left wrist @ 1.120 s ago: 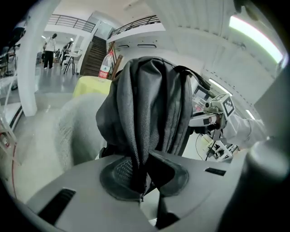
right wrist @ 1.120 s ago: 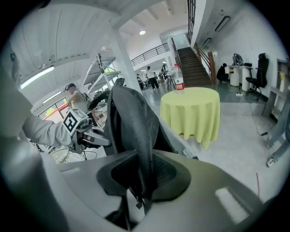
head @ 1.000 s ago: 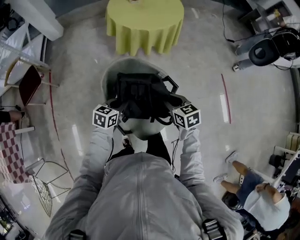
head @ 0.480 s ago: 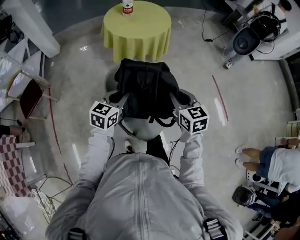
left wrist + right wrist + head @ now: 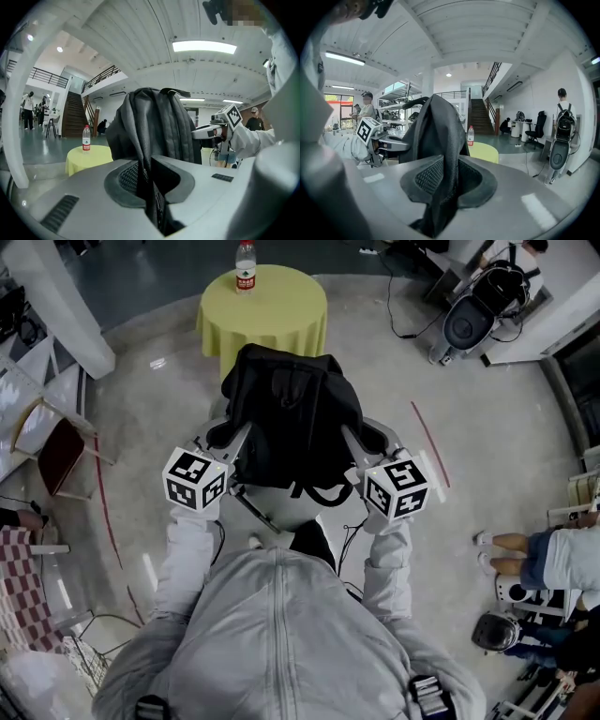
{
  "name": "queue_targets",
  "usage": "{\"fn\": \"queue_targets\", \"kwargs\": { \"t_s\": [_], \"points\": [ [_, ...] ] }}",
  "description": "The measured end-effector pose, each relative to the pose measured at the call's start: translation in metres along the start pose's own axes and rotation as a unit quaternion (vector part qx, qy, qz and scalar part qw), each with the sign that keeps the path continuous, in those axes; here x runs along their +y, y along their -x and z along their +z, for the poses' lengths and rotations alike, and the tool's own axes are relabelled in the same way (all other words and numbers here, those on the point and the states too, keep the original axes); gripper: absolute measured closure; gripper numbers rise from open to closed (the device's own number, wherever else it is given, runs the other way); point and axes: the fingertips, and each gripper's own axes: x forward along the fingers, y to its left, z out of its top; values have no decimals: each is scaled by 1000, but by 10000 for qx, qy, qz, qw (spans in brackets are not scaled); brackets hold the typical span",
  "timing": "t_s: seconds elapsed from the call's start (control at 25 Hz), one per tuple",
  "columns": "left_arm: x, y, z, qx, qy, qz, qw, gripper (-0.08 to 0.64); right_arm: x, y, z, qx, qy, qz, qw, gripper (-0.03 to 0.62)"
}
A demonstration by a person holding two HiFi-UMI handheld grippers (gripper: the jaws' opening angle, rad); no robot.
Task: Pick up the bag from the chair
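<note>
The black bag (image 5: 292, 413) hangs in the air between my two grippers, above the pale round chair (image 5: 281, 504). My left gripper (image 5: 223, 441) is shut on the bag's left strap, and my right gripper (image 5: 364, 439) is shut on its right strap. In the left gripper view the strap (image 5: 149, 187) runs down between the jaws, with the bag (image 5: 154, 124) rising in front and the right gripper (image 5: 220, 127) beyond it. The right gripper view shows the bag (image 5: 436, 124) pinched the same way, with the left gripper (image 5: 379, 140) at its left.
A round table under a yellow cloth (image 5: 262, 313) stands just beyond the chair, with a water bottle (image 5: 245, 265) on it. At the left is a folding chair (image 5: 58, 427). A black office chair (image 5: 469, 320) and cables lie far right; a person's legs (image 5: 520, 554) show at right.
The bag has risen off the chair seat, held by both grippers, and now hangs upright and higher. Both grippers have spread slightly apart.
</note>
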Motion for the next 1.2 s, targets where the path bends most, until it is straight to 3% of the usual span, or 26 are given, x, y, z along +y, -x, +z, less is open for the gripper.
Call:
{"fn": "queue_targets", "kwargs": {
  "t_s": [0.44, 1.2],
  "points": [
    [-19, 38, 56, -406, -449, 120, 9981, 520, 22, 30, 46, -446, 136, 19, 9989, 511],
    [-30, 51, 71, -523, -626, 103, 9966, 520, 34, 41, 59, -576, 465, -277, 9969, 515]
  ]
}}
